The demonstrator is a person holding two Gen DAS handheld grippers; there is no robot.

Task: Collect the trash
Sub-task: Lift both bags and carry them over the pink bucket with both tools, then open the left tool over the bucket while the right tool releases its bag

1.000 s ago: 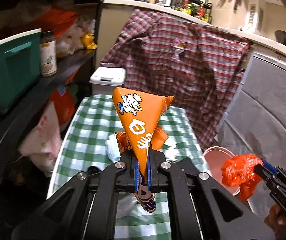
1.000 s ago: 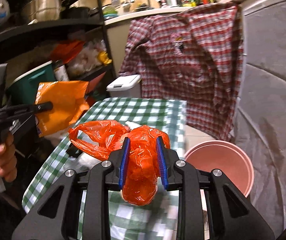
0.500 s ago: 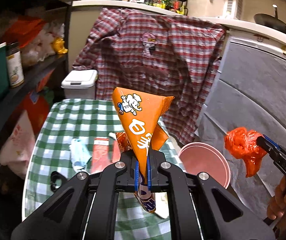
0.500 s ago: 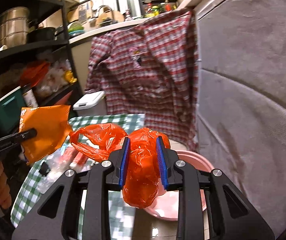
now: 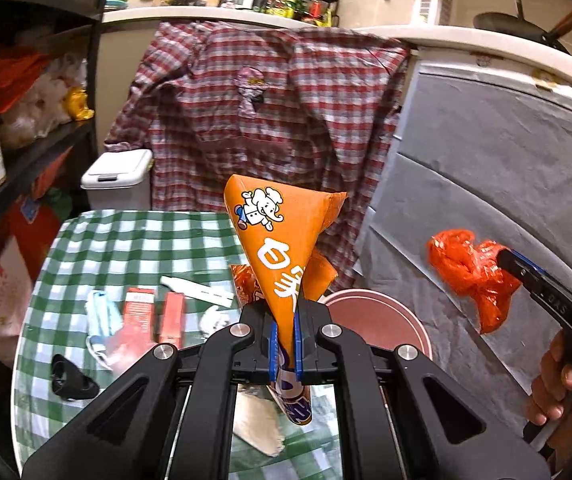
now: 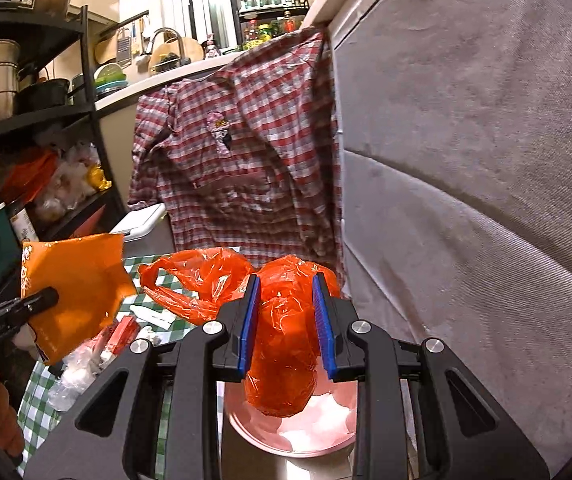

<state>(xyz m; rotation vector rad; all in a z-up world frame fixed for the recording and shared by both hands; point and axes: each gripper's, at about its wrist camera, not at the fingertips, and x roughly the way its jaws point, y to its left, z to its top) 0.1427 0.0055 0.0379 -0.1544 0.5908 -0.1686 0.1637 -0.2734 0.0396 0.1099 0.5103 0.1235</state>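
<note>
My left gripper (image 5: 284, 344) is shut on an orange snack wrapper (image 5: 282, 236) with a cartoon elephant, held upright above the green checked table (image 5: 126, 248). The wrapper also shows in the right wrist view (image 6: 74, 292). My right gripper (image 6: 285, 320) is shut on a crumpled orange plastic bag (image 6: 282, 340), held over the pink bin (image 6: 286, 432) that has white scraps inside. In the left wrist view the bag (image 5: 470, 272) hangs right of the pink bin (image 5: 382, 316).
On the table lie a blue face mask (image 5: 100, 316), two red boxes (image 5: 154, 312), a white tube (image 5: 198, 288) and a black clip (image 5: 70, 376). A plaid shirt (image 5: 254, 112) hangs behind. A white lidded bin (image 5: 118, 176) stands at back. Dark shelves (image 5: 26, 152) line the left.
My right gripper has carried the orange bag from over the table rightward to above the pink bin. My left gripper has drawn back and swung right, still holding the wrapper.
</note>
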